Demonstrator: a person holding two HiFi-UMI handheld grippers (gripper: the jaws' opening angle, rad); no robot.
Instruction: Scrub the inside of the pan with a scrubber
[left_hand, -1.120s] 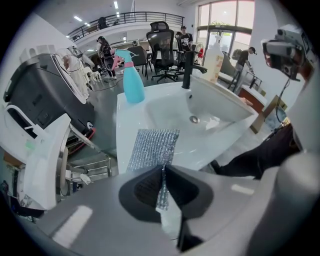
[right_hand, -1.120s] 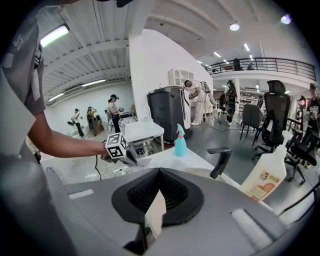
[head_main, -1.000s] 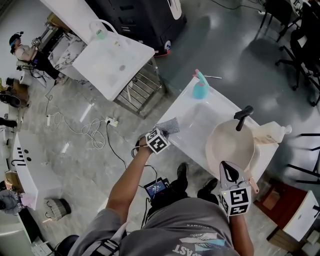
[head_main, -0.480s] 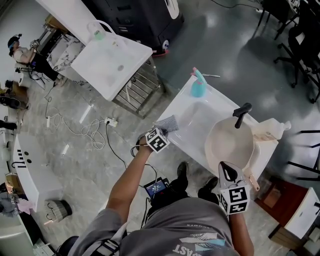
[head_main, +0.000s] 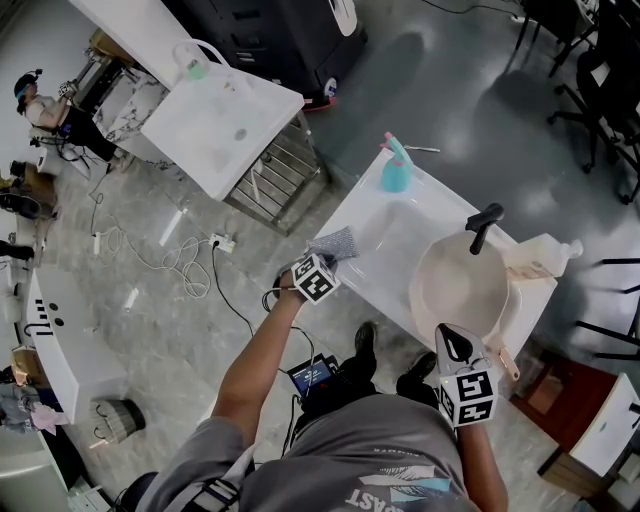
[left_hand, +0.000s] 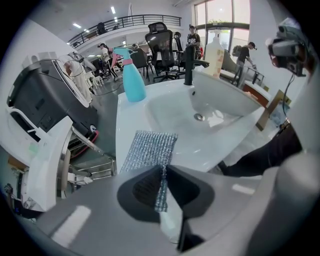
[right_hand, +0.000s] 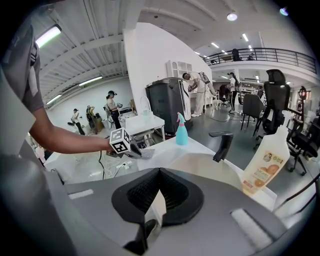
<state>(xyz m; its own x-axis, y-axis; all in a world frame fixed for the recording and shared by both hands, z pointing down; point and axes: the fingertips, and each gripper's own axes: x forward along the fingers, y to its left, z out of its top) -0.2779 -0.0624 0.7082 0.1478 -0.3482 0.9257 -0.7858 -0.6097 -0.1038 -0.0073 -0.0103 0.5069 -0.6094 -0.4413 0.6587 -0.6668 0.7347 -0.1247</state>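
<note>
scrubber (left_hand: 150, 150) weave, left gripper view only

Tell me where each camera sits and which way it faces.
Head view: on the person's head, looking steeply down at the white sink counter and round cream pan; shows arms, torso, left gripper, right gripper.
Left gripper view: on that gripper, facing the black tap; its jaws have just been opening, the silver mesh scrubber between them.
Right gripper view: on that gripper, facing across the pan; shows the left arm.
Shared: both gripper views show the blue spray bottle.
</note>
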